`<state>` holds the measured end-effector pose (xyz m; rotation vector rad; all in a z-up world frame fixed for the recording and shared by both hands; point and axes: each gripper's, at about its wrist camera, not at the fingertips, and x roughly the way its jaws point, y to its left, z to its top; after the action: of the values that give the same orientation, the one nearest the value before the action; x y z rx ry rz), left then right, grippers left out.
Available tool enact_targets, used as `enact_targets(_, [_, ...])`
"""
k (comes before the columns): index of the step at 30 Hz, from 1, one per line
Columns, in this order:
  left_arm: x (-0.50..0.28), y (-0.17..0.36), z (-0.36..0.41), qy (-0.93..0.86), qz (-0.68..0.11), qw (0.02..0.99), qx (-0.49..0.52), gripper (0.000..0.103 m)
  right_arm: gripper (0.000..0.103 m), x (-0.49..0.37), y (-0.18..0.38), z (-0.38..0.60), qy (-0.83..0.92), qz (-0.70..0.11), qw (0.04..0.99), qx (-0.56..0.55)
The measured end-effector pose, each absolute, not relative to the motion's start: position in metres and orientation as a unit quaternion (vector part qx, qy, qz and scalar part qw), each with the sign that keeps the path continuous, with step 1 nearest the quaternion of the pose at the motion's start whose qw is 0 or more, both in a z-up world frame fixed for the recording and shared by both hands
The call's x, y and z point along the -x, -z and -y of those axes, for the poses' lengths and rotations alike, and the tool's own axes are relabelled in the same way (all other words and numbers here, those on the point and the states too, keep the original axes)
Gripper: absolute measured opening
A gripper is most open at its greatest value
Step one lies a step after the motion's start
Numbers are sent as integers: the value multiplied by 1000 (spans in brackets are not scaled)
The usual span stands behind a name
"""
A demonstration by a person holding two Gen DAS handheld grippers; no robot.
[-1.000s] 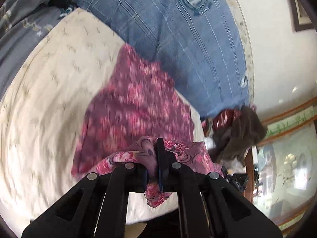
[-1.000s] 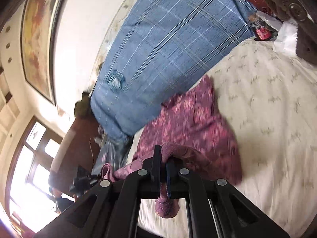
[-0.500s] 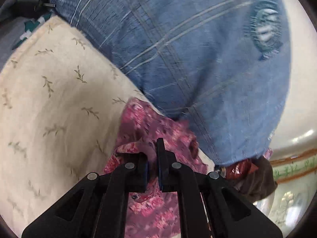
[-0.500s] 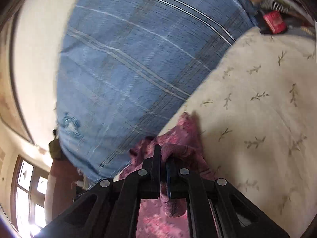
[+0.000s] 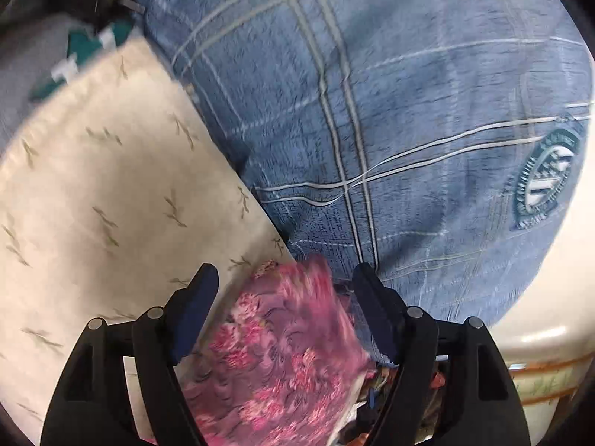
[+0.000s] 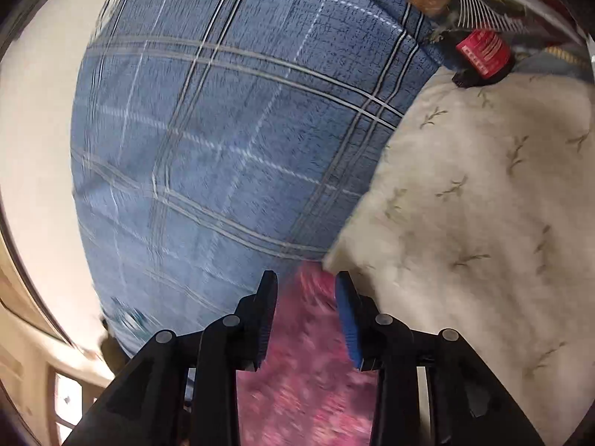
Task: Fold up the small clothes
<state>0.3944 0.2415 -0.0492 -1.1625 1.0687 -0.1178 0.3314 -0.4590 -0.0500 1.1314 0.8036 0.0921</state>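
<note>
Hand-held grippers [image 5: 284,282] [image 6: 306,284] both spread over pink garment [image 5: 282,356]; red bottle [image 6: 483,54] right-view only.

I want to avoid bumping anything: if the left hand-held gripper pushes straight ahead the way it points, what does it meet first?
Probably the blue plaid pillow. The left hand-held gripper is open over the pink floral garment, whose far edge lies right against the pillow. Depth is hard to judge through the fisheye.

The small pink-and-purple floral garment [image 5: 286,364] lies loose and rumpled on the cream leaf-print bed cover [image 5: 104,200], its far edge touching the blue plaid pillow [image 5: 372,111], its cloth blurred in the right wrist view [image 6: 308,364].
</note>
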Motion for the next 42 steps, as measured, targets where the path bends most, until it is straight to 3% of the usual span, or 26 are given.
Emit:
enact_targets(5, [-381,53,-227,69,-523,720,451,75,42,-317,48,435,-42,-425,812,-398])
enact_targets(13, [-397,73,-169,89,-560,723,395,73,43,-349,73,395,-44,-472,811,-344])
enact_targets(14, [-399,69,-164,93,-555,729,391,53,42,-354,74,390,-50,-479,808,-340])
enact_targets(16, [-404,62,-156,100,-544,746,372,17,5,-364,67,377,-82,-476,814,-324])
enact_targets(18, [-412,62,-157,83,-536,762,354,12,5,-363,48,373,-90,-424,845,-314])
enact_targets(20, [-419,74,-162,38,-554,767,321,9,5,-367,52,376,-64,-423,848,-313])
enact_targets(23, [-418,80,-172,40,-548,755,358,8,7,-375,84,373,-17,-507,817,-273])
enact_targets(25, [-408,66,-177,52,-532,763,363,8,16,-359,68,370,-3,-477,840,-256])
enact_targets(28, [-372,29,-168,77,-502,800,318,10,16,-315,28,361,-59,-405,873,-264])
enact_targets(29, [-359,22,-164,92,-497,807,305,15,18,-296,20,357,-87,-389,877,-271])
enact_targets(31, [-327,19,-145,123,-495,812,284,23,31,-265,21,350,-119,-385,871,-283])
enact_targets(35, [-298,53,-111,113,-537,801,241,25,28,-232,66,326,-106,-455,850,-244])
enact_targets(39, [-282,32,-117,117,-529,792,280,25,30,-217,42,319,-76,-438,867,-224])
enact_targets(40, [-271,23,-122,129,-517,792,298,30,33,-206,30,320,-82,-414,876,-233])
enact_targets(41, [-260,19,-126,128,-509,797,297,45,39,-197,25,319,-82,-404,881,-230])
enact_targets(42, [-254,19,-124,121,-508,802,290,54,54,-190,22,322,-74,-398,888,-219])
